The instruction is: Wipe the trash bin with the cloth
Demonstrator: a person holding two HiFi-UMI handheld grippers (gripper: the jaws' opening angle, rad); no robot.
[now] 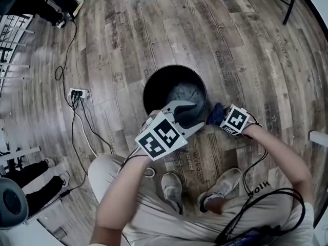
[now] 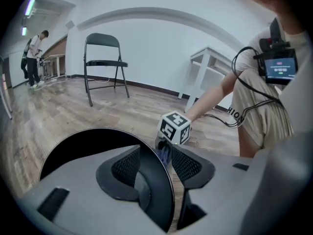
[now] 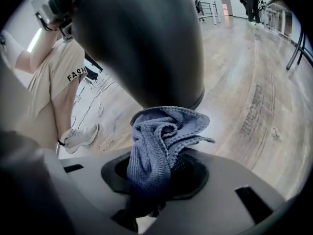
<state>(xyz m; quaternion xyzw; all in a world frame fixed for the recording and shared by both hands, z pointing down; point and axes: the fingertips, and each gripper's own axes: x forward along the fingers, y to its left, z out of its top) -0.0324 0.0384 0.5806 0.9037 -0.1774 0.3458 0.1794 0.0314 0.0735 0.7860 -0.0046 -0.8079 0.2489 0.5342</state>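
The black round trash bin [image 1: 174, 92] stands open on the wooden floor in front of my feet. My left gripper [image 1: 193, 118] straddles its near rim. In the left gripper view the rim [image 2: 161, 180] runs between the two pads [image 2: 188, 163] with floor showing in the gap, so the left gripper [image 2: 155, 155] is open. My right gripper [image 1: 221, 118] is at the bin's right side, shut on a bunched blue cloth [image 1: 215, 113]. In the right gripper view the cloth [image 3: 161, 141] sticks out of the jaws and meets the bin's outer wall [image 3: 142, 43] near its base.
A white power strip [image 1: 78, 93] with cables lies on the floor to the left. A folding chair [image 2: 102, 62] and a white table [image 2: 210, 65] stand beyond the bin. The person's shoes [image 1: 171, 188] are close behind it. Other people stand far off [image 2: 34, 58].
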